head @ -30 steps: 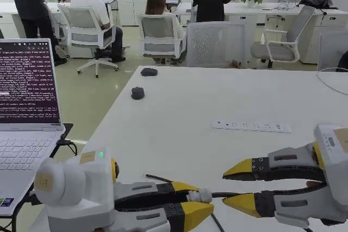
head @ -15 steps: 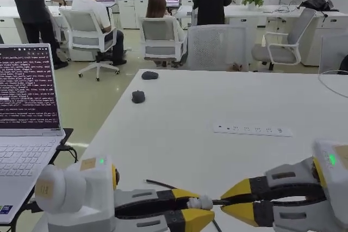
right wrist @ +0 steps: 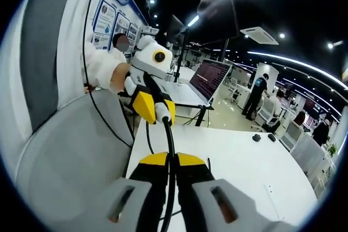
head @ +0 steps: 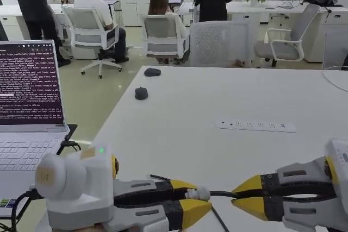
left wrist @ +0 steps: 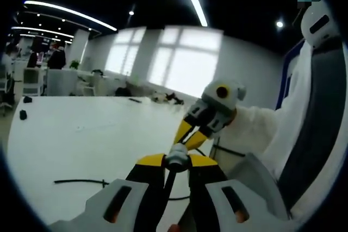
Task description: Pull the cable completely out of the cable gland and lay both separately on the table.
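Left gripper (head: 199,197) is clamped on the white gland (head: 197,193), held over the near edge of the table (head: 179,134). Right gripper (head: 235,196) is closed on the black cable (head: 220,193) just beside the gland, and the cable runs into it. Laptop (head: 27,96) screen text is too small to read.

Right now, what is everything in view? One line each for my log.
table: one, white, under the work
power strip: one, white, on the table, right of centre
small dark objects: two, black, table's far left
laptop: one, screen lit, left of the table
office chairs: several, white and grey, behind the table
people: at least three, at far desks
cable gland: one, white, held near the table's near edge
cable: one, black, runs rightward from the gland
left tongs: yellow-tipped, shut on the cable gland
right tongs: yellow-tipped, shut on the cable
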`<state>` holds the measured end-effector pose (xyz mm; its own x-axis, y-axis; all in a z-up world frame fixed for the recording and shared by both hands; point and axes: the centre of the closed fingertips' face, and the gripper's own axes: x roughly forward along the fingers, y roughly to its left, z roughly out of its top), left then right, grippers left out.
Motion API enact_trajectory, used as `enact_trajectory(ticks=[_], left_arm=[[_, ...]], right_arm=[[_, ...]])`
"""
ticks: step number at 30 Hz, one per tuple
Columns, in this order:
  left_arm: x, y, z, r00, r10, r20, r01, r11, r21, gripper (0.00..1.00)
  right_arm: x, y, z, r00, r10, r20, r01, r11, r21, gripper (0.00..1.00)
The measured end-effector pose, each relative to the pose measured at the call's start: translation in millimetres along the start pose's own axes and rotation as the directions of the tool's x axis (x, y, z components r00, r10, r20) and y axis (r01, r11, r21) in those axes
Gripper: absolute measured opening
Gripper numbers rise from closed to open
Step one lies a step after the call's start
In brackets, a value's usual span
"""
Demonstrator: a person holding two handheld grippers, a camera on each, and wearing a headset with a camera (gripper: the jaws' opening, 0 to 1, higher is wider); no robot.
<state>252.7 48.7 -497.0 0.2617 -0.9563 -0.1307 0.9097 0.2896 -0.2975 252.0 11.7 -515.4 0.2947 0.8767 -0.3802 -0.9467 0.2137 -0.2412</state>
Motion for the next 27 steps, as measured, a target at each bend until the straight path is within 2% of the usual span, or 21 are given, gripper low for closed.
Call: enact_trajectory(ticks=[4,6,8,14,18,22,27], left_arm=[[-1.9,2.8,1.1,1.0000,0.008,0.004,-0.008,1.000,0.000,0.16],[-3.0,3.9,1.9,0.9999,0.011,0.007,-0.011,1.000,-0.002,0.16],[-4.8,4.6,3.1,0.9998,0.014,0.013,-0.014,1.000,-0.003,0.16],[-8.6,5.5,6.6,0.9992,0.020,0.033,-0.020,1.000,-0.010,0.16],[-9.4,5.6,9.0,0.9985,0.020,0.052,-0.019,0.999,-0.031,0.16],[-9.9,5.3,13.8,0.9965,0.016,0.082,-0.012,0.999,-0.049,0.16],[-10.1,5.3,12.9,0.9970,0.015,0.076,-0.010,0.998,-0.060,0.16]], right_arm=[[-3.5,-2.7,-12.9,0.9995,-0.014,-0.028,0.014,1.000,0.022,0.03],[-5.8,-4.0,-22.2,0.9980,-0.018,-0.060,0.021,0.999,0.037,0.03],[-8.6,-6.8,-33.7,0.9948,-0.031,-0.097,0.035,0.998,0.048,0.03],[-15.2,-8.9,-57.1,0.9875,-0.047,-0.150,0.062,0.994,0.094,0.04],[-16.8,-15.8,-64.0,0.9848,-0.079,-0.155,0.105,0.981,0.163,0.04],[-16.7,-17.7,-62.5,0.9850,-0.091,-0.147,0.116,0.978,0.175,0.05],[-14.7,-17.2,-64.5,0.9830,-0.090,-0.160,0.118,0.978,0.174,0.05]])
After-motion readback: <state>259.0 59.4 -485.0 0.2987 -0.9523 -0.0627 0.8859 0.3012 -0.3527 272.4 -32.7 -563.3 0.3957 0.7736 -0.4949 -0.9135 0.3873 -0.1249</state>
